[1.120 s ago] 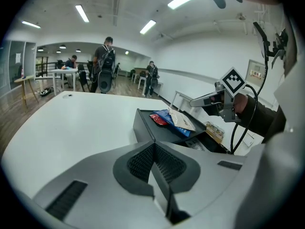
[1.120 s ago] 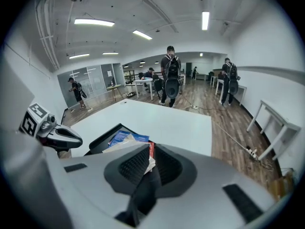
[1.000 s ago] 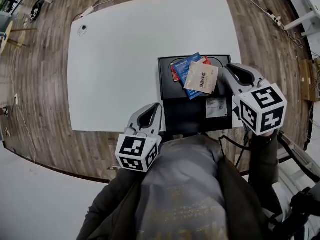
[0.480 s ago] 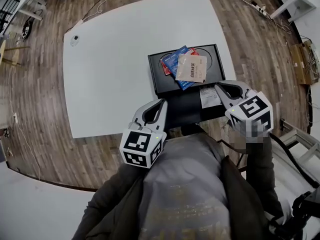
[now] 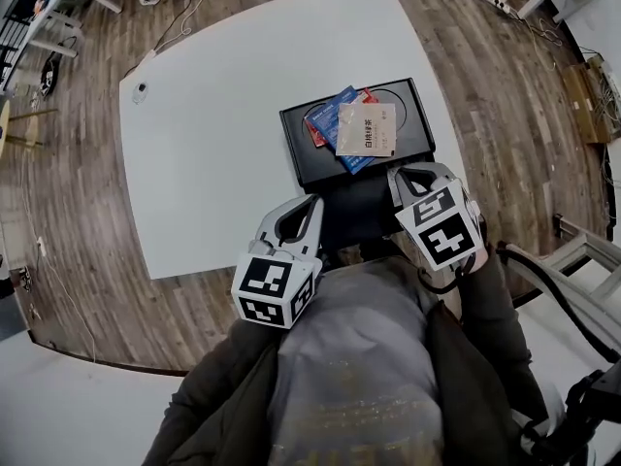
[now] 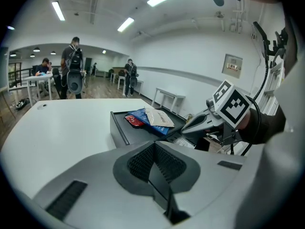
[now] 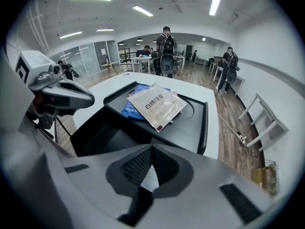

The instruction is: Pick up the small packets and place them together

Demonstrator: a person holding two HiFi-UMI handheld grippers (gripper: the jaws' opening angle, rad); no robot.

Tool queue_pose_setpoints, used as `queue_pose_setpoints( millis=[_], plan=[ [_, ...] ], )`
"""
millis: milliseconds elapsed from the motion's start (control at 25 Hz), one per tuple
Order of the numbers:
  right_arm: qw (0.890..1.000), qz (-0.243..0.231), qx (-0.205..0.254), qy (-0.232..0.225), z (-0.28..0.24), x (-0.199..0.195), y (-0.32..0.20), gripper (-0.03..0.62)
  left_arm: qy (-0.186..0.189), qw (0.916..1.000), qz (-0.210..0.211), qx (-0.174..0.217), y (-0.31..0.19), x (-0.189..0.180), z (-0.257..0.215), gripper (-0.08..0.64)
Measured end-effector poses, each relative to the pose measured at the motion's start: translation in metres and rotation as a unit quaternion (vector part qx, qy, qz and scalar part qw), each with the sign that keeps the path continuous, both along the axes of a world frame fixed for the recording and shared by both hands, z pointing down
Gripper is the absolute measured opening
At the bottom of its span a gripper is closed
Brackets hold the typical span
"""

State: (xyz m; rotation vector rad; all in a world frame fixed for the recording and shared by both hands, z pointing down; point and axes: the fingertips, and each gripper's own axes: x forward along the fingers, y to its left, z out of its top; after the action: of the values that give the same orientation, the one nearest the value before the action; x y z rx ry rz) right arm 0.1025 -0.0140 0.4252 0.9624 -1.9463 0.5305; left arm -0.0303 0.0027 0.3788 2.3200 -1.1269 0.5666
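Right gripper (image 5: 415,171) came down and back.
It now clamps a white packet (image 7: 148,180); left gripper (image 5: 307,204) jaws stay together.

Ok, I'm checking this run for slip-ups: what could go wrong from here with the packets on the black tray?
The beige packet lies loose over the blue packet and red packet; a nudge could scatter them. The right hand-held gripper is shut close to the tray; pushed forward like that, it might shove the tray, which sits at the edge of the table.
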Motion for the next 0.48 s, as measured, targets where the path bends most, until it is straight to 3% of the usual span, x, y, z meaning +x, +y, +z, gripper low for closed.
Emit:
queue_pose_setpoints(
  millis=[200,480],
  plan=[
    [0.999,-0.012,-0.016,0.026,0.017,-0.003,-0.004,0.005,-0.006,0.9999,-0.004,-0.008,-0.007,-0.005,0.005,0.002],
    [0.991,-0.061,-0.045,0.111,0.040,-0.002,0.000,0.005,-0.003,0.9997,-0.013,-0.020,-0.012,-0.012,0.012,0.002]
  ],
)
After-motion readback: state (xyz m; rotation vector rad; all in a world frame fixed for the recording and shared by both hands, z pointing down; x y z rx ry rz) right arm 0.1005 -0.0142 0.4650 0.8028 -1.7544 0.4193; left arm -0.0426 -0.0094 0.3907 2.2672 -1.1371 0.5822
